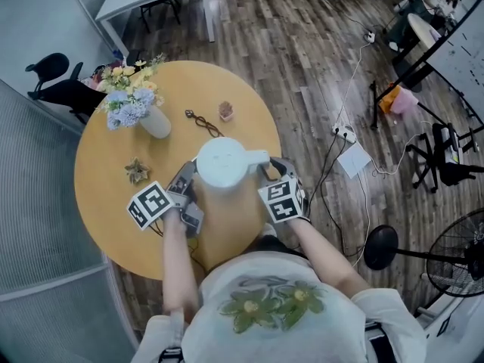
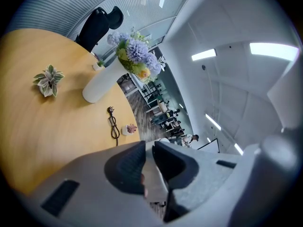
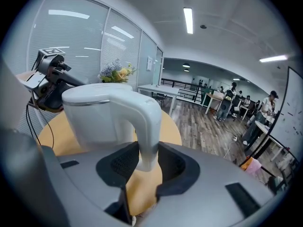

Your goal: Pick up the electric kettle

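The white electric kettle (image 1: 221, 165) stands on the round wooden table (image 1: 106, 180) near its front edge, with its handle (image 1: 259, 157) pointing right. My right gripper (image 1: 274, 174) is shut on that handle (image 3: 144, 122), with a pad pressed on each side of it (image 3: 147, 146). My left gripper (image 1: 184, 180) sits against the kettle's left side. Its jaws (image 2: 149, 148) stand nearly together on a thin pale edge of the kettle (image 2: 154, 174). The kettle's body (image 3: 94, 117) fills the left of the right gripper view.
Behind the kettle stand a white vase of flowers (image 1: 151, 116), a dark looped thing (image 1: 203, 122) and a tiny potted plant (image 1: 225, 110). A small leafy plant (image 1: 137, 170) sits to the left. A fan (image 1: 454, 255) and cables stand on the floor at the right.
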Demonstrator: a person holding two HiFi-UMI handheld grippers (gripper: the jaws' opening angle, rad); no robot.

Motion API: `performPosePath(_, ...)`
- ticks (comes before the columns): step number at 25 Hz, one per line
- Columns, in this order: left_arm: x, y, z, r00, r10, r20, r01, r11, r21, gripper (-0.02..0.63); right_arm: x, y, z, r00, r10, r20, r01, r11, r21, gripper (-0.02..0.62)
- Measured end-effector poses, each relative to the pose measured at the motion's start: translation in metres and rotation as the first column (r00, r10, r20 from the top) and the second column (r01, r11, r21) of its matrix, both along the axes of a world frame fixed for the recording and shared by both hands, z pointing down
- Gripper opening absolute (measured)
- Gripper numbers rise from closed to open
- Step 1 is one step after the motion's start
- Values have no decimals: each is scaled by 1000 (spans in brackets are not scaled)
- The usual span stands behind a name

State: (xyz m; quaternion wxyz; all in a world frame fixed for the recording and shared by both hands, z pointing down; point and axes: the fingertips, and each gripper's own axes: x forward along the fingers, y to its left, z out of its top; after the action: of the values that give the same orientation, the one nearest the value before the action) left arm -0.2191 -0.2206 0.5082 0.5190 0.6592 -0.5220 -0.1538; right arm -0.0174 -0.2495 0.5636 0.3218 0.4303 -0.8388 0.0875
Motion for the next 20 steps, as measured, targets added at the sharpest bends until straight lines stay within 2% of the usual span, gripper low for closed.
performPosePath(10,0,4,-18,1000,-4,9,4,999,40,60,0,-4,-23,1000,-1,24,1,1000,28,138)
performPosePath(20,3,0,-60,1000,-5,29,1,991,131,60,1,-9,-63,996,-8,89,4,999,50,140)
